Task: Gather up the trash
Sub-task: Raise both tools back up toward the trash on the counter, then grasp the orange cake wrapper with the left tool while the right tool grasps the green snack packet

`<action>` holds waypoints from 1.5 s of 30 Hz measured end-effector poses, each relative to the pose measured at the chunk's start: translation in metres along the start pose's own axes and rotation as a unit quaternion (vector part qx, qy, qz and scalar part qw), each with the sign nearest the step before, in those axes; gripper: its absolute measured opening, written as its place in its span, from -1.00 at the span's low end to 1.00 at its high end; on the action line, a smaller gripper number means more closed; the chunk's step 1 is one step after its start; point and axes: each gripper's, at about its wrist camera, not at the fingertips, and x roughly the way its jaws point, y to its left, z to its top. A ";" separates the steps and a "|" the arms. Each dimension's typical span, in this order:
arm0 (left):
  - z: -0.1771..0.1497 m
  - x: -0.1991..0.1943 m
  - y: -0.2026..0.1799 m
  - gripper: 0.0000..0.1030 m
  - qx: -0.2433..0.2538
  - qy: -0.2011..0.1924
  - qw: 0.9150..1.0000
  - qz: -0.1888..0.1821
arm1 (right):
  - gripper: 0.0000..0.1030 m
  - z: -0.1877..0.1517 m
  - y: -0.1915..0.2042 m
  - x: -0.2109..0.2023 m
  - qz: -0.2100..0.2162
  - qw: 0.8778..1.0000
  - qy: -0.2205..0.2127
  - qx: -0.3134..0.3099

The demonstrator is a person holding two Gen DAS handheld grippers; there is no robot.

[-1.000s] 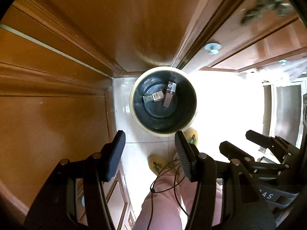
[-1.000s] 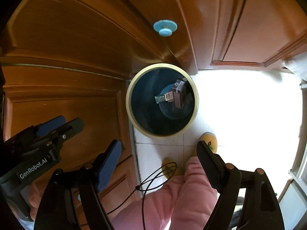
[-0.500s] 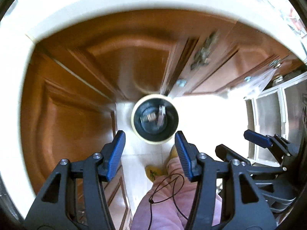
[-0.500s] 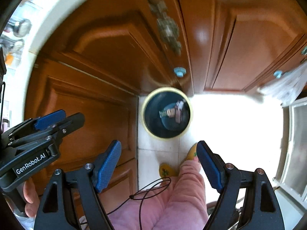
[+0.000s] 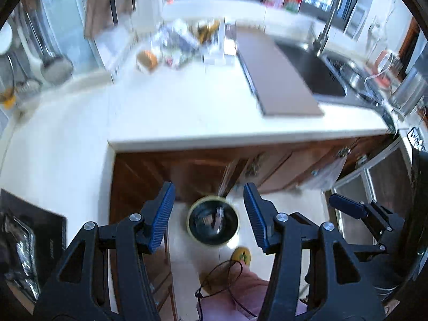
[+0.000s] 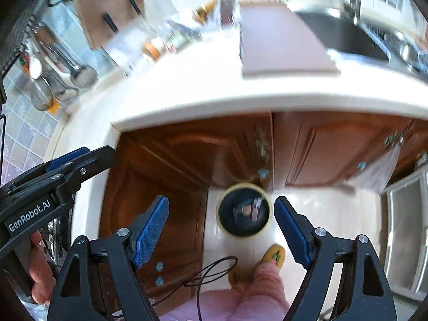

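Note:
A round bin (image 5: 212,222) with a cream rim and dark inside stands on the floor by the wooden cabinets, far below me. It holds a few small packets of trash (image 5: 214,218). My left gripper (image 5: 208,216) is open and empty, high above the bin. My right gripper (image 6: 222,227) is open and empty too, with the bin (image 6: 244,212) and its trash (image 6: 251,210) between its fingers in the view. The right gripper shows at the right of the left wrist view (image 5: 355,211). The left gripper shows at the left of the right wrist view (image 6: 53,176).
A white countertop (image 5: 174,107) runs across, with a brown board (image 5: 272,75), a sink (image 5: 315,69) and blurred packets and jars (image 5: 176,45) at the back. Brown cabinet doors (image 6: 321,149) stand below it. My legs and yellow slippers (image 6: 272,256) are beside the bin.
Both grippers have risen sharply from just above the bin to above counter height. The bin has shrunk in view and the countertop has come into sight. Both stay open.

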 end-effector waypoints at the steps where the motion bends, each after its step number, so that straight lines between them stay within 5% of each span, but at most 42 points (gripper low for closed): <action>1: 0.006 -0.011 0.001 -0.02 0.002 -0.012 1.000 0.001 | 0.60 0.006 0.006 -0.011 -0.002 1.000 -0.011 -0.005; 9: 0.035 -0.051 0.011 -0.02 -0.014 -0.047 0.999 0.014 | 0.64 0.050 0.040 -0.102 -0.003 0.996 -0.084 -0.033; 17: 0.065 -0.017 0.028 -0.02 -0.044 -0.039 0.998 0.014 | 0.66 0.101 0.049 -0.119 0.016 0.992 -0.110 -0.054; 26: 0.131 0.044 0.061 -0.02 -0.108 -0.027 0.993 0.026 | 0.66 0.196 0.021 -0.060 0.058 0.990 -0.100 -0.082; 35: 0.200 0.125 0.105 -0.02 -0.189 0.005 0.979 0.070 | 0.65 0.315 -0.016 0.020 0.094 0.987 -0.073 -0.109; 45: 0.240 0.210 0.126 -0.02 -0.242 0.024 0.965 0.099 | 0.30 0.395 -0.016 0.111 0.149 0.979 -0.007 -0.141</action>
